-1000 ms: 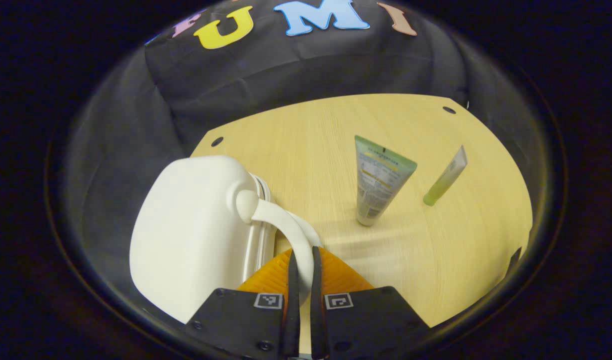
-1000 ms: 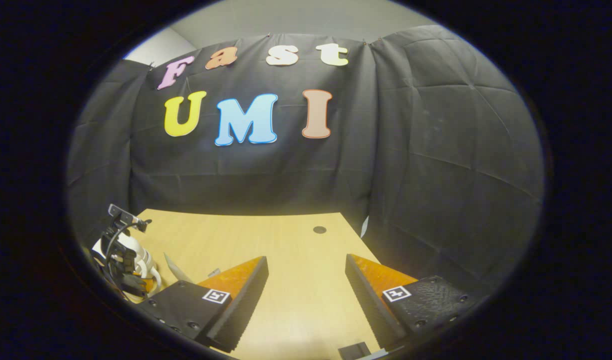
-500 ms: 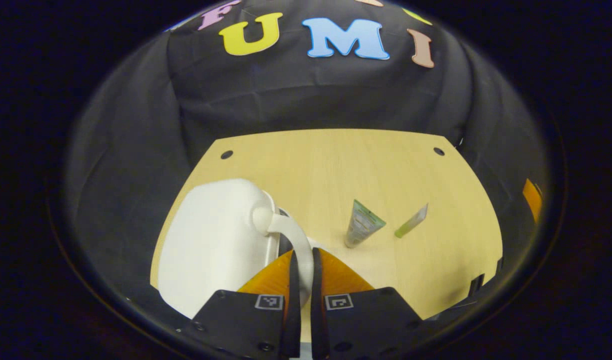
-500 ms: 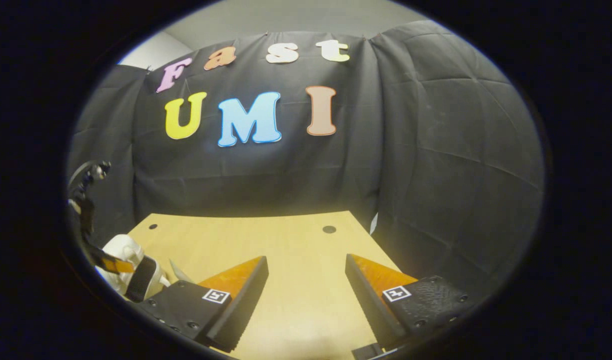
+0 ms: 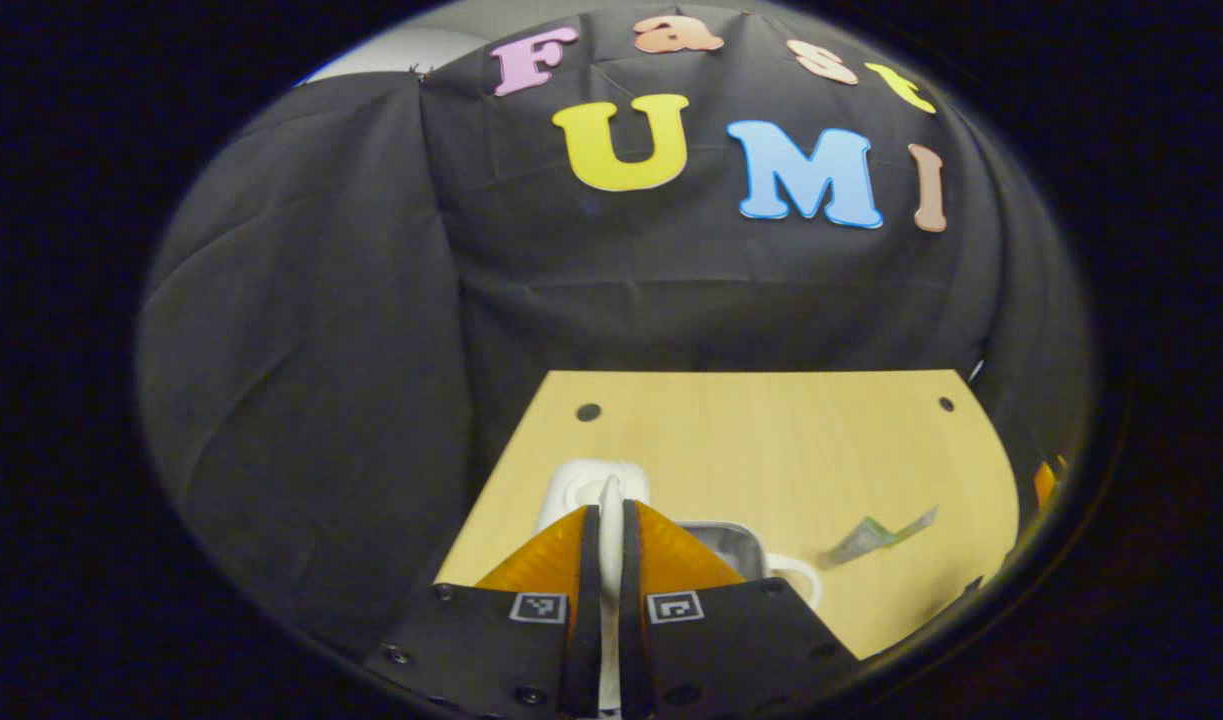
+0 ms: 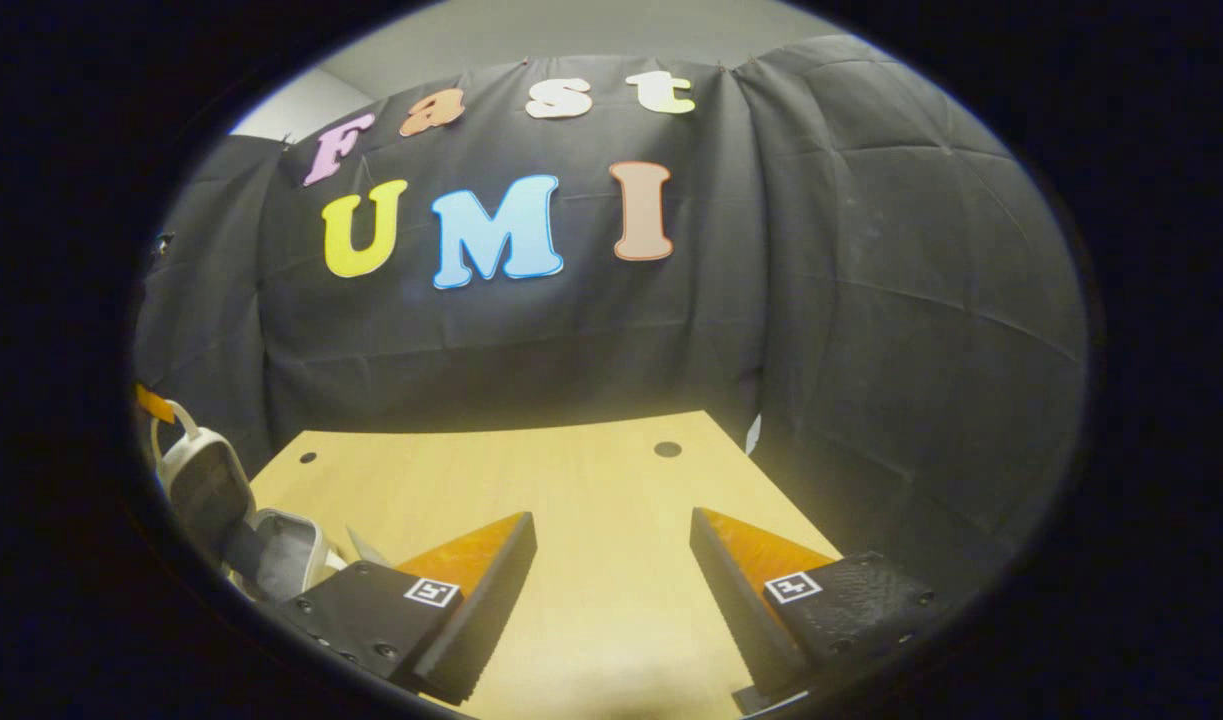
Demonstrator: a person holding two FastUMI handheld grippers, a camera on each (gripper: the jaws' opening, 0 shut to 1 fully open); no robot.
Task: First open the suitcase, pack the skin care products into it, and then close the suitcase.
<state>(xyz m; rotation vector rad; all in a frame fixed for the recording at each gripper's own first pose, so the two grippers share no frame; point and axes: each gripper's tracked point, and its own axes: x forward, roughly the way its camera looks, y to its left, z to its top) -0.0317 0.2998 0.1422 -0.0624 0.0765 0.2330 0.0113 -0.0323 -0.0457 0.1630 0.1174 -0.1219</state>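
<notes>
Left gripper (image 5: pixel 602 545) pinches the white handle (image 5: pixel 609 500), suitcase lid (image 6: pixel 203 485) lifted at the table's (image 6: pixel 611 500) left edge, right gripper (image 6: pixel 611 560) gapes empty, and a slipping handle could slam it down before the tube (image 5: pixel 876 530) goes in.
</notes>
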